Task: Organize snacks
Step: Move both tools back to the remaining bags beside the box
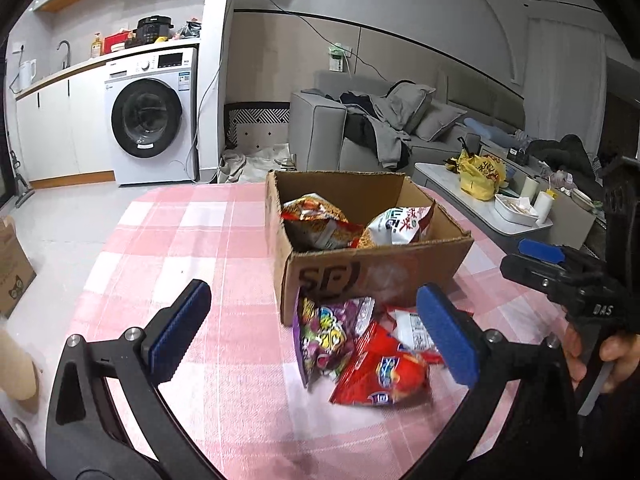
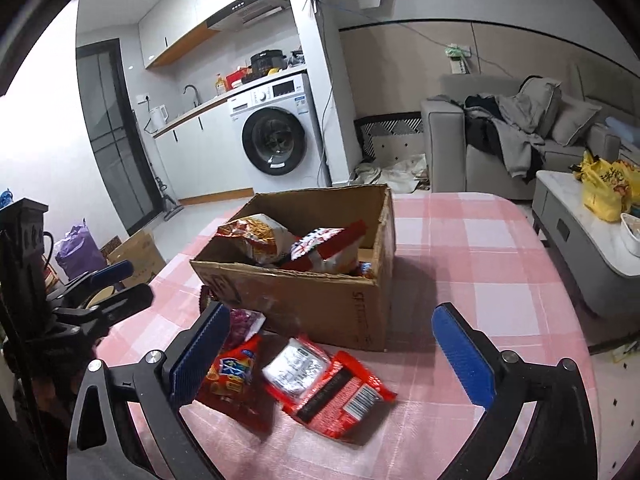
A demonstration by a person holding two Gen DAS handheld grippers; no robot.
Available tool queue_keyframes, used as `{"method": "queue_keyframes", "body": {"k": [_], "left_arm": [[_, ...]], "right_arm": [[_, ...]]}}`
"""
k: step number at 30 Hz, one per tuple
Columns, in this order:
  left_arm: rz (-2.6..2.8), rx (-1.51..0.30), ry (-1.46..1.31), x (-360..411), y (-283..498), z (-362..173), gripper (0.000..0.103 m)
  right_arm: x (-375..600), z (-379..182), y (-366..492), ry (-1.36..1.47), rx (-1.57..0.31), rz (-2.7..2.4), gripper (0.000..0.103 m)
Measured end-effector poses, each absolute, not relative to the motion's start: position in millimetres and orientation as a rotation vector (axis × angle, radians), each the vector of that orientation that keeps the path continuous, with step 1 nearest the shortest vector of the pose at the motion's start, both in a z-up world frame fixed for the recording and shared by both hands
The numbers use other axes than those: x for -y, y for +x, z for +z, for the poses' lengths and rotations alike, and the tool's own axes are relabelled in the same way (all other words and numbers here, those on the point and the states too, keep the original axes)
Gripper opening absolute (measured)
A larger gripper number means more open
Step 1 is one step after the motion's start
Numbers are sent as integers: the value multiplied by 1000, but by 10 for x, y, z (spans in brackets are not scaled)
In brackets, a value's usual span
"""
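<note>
- Left gripper [image 1: 314, 332]: jaws wide, nothing between the pads, hanging over the pink checked tablecloth [image 1: 192, 240] near the table's front edge.
- Right gripper [image 2: 340, 354]: jaws also wide, nothing gripped; snack packets lie on the cloth below the gap.
- Loose snacks sit at the near side of the table, just in front of the cardboard box [image 1: 372, 272]:
  - purple candy packet [image 1: 324, 336], its top touching or nearly touching the box's front wall.
  - red biscuit packet [image 1: 380, 376], overlapping the purple one's right edge.
  - red packet with barcode [image 2: 328, 388], white label side up, just beside the biscuit packet.
- Box stands open about mid-table, turned at an angle to the table edges. Inside: orange-red noodle-style bag [image 1: 316, 220] on the left, white bag with red print [image 1: 400, 224] on the right, both leaning on each other.
- Person's hand [image 1: 600, 356] on the right gripper's handle, at the right edge of the left view.
- Beyond the table: washing machine [image 1: 152, 116], grey sofa [image 1: 360, 128] with clothes, low table with yellow bag [image 1: 480, 176].
</note>
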State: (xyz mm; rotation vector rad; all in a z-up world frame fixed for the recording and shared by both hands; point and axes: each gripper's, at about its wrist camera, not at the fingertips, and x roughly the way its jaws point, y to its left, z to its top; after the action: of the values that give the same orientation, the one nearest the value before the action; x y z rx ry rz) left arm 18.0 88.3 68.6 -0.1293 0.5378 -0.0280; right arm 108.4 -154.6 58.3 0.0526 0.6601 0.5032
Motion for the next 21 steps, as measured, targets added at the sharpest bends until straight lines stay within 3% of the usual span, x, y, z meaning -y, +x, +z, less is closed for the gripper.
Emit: {"method": "queue_keyframes", "body": {"k": [14,21], "left_arm": [[-64,-552,-107,-826,111,605,103],[-75,-559,-120,-805,110,577,103]], "right_arm": [[1556,524,1012,2,-637,509,103],[1601,430,1018,49,-719,576,103]]}}
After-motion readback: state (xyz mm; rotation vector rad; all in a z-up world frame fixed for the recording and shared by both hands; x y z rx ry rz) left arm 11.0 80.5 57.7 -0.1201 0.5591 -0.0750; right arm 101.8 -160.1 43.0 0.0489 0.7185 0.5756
